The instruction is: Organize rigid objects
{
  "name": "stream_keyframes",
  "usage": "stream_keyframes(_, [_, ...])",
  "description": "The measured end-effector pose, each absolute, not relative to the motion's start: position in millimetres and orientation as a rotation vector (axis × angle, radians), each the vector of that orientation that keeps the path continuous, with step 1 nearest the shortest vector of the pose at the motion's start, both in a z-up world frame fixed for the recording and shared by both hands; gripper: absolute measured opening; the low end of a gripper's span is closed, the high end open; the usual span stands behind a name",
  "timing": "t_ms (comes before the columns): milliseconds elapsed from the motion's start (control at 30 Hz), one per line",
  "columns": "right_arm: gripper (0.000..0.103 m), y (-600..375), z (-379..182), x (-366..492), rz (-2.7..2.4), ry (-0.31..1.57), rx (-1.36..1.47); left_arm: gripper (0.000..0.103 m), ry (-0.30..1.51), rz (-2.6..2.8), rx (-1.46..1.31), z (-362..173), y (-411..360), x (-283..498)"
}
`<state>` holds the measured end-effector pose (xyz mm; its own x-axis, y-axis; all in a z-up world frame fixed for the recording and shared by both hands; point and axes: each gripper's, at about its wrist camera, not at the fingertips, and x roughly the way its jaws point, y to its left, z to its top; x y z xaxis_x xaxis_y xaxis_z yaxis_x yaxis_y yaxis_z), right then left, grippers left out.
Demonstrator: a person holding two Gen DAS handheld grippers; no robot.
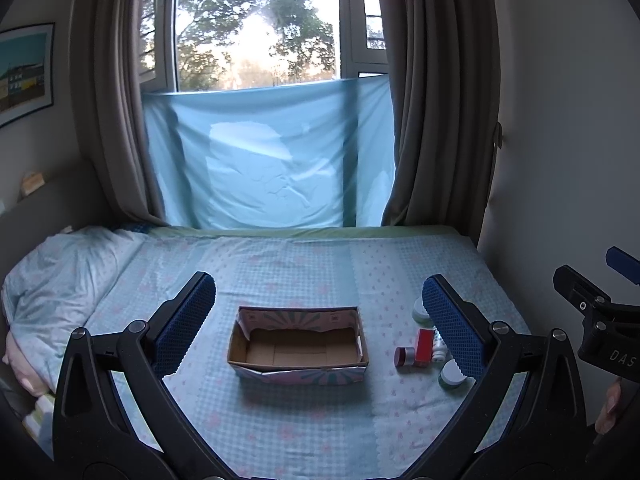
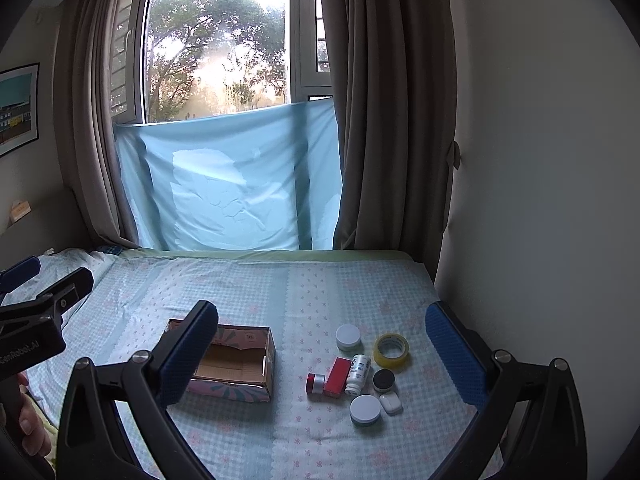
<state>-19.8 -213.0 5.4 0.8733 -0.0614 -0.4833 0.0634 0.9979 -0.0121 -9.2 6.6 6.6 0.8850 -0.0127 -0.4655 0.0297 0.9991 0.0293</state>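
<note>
Both sets of tongs are hanging released above the bed [image 2: 320, 280], gripping nothing: the left tongs [image 1: 318, 316] are framing the cardboard box [image 1: 298, 346] at the lower centre of their view, and the right tongs [image 2: 320, 354] are spreading wide around the cluster of small things at lower right of theirs.

That cluster is lying just beside the box, none of it inside yet. It is holding a roll of yellow tape [image 2: 392, 351], two white-lidded jars [image 2: 348, 337] [image 2: 365, 409], a white bottle [image 2: 357, 374] lying on its side, a red box [image 2: 338, 376], a small red-and-silver pot [image 2: 315, 383], a black round case [image 2: 383, 380] and a white earbud case [image 2: 391, 403].

All of these are looking light and stiff, so they should be tolerating a firm pinch. The smooth lids and the rounded earbud case are probably slippery; the jars are best taken across the side wall below the lid, the tape across its ring, the red box across its flat faces. Several pieces are touching or nearly so, so a neighbour could be getting nudged.

The bedsheet, checked blue with pink flowers, is soft and will be giving under pressure. A window [image 2: 218, 40] with brown curtains [image 2: 384, 100] and a hanging blue sheet [image 2: 228, 184] is filling the upper frame.
</note>
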Motion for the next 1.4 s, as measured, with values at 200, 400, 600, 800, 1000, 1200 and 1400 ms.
stream_keyframes(200, [0.103, -211, 5, -19, -0.065, 0.505, 0.005, 0.103, 0.489, -0.026, 0.033, 5, 9, -7])
stream_keyframes(400, [0.103, -208, 5, -17, -0.067, 0.502, 0.006, 0.103, 0.493, -0.027, 0.025, 4, 11, -5])
stream_keyframes(600, [0.103, -203, 4, -14, -0.073, 0.499, 0.006, 0.103, 0.488, -0.03, 0.023, 4, 13, -3])
stream_keyframes(800, [0.103, -201, 4, -10, -0.072, 0.491, 0.004, 0.103, 0.474, -0.032, 0.025, 2, 13, -1])
stream_keyframes(1000, [0.103, -201, -1, -7, -0.063, 0.49, 0.008, 0.103, 0.5, -0.046, 0.049, -4, 13, 10])
stream_keyframes(1200, [0.103, -212, -27, 5, -0.115, 0.578, 0.044, 0.103, 0.634, -0.14, 0.082, -28, 6, 52])
stream_keyframes(1400, [0.103, -234, -63, 22, -0.231, 0.66, 0.089, 0.103, 0.731, -0.269, 0.154, -62, -19, 106])
